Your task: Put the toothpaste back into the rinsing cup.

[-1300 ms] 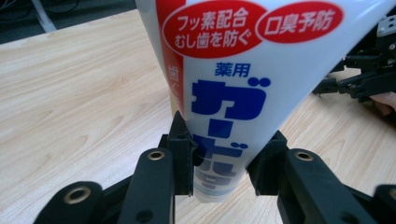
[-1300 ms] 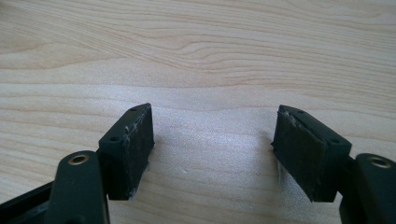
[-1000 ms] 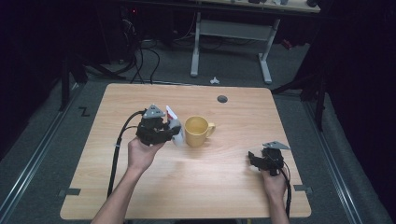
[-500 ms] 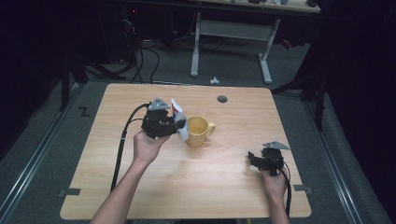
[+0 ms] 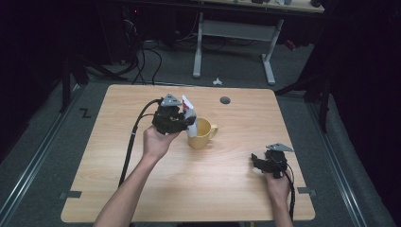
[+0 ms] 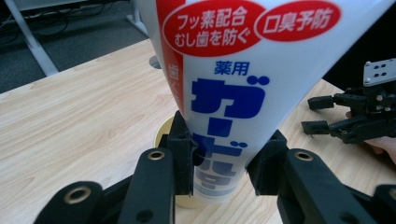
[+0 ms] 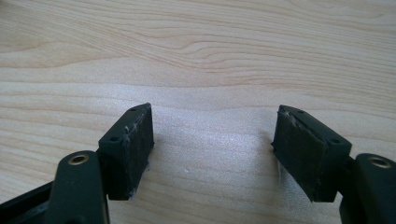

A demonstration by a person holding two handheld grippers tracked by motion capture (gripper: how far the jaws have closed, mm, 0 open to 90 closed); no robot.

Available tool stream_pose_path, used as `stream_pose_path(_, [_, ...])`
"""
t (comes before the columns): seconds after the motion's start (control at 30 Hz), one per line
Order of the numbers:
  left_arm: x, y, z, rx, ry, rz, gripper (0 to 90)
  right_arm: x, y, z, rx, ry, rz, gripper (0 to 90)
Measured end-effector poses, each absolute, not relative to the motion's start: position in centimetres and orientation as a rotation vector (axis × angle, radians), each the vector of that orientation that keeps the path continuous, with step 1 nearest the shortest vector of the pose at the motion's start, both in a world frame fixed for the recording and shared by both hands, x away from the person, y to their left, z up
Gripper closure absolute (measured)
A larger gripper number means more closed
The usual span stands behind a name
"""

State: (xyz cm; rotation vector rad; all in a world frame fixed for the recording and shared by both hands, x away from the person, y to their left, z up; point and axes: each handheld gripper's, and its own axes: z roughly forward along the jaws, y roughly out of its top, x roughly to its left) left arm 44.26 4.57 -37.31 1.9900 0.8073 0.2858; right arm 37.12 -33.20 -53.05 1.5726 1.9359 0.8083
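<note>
Now my left gripper (image 5: 185,124) clamps toothpaste tube (image 6: 224,88) just above yellow mug (image 5: 204,134), cap down to drop in; right gripper (image 7: 215,154) open, empty

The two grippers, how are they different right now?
The left gripper is shut on a white toothpaste tube, while the right gripper has open jaws with nothing between them. The left gripper is raised beside the yellow mug, while the right gripper stays low over the bare wooden table, away from the mug. Both are black, with two jaws, and each is held in one hand.
</note>
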Motion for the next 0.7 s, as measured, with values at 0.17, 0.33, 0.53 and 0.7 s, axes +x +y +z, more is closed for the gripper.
stream_pose_path(0.17, [44.8,3.9,-37.4,1.99,0.809,0.301,66.9,37.1,-33.2,-53.0,1.572,1.936,0.807,29.0])
stream_pose_path(0.33, [44.8,3.2,-37.9,2.016,0.795,0.366,66.9,37.1,-33.2,-53.0,1.572,1.936,0.808,29.1])
stream_pose_path(0.53, [45.4,2.7,-38.5,2.01,0.806,0.337,66.9,37.1,-33.2,-53.1,1.572,1.936,0.808,29.1])
stream_pose_path(0.7, [45.7,2.4,-39.0,2.018,0.808,0.331,66.9,37.1,-33.2,-53.1,1.572,1.936,0.808,29.1])
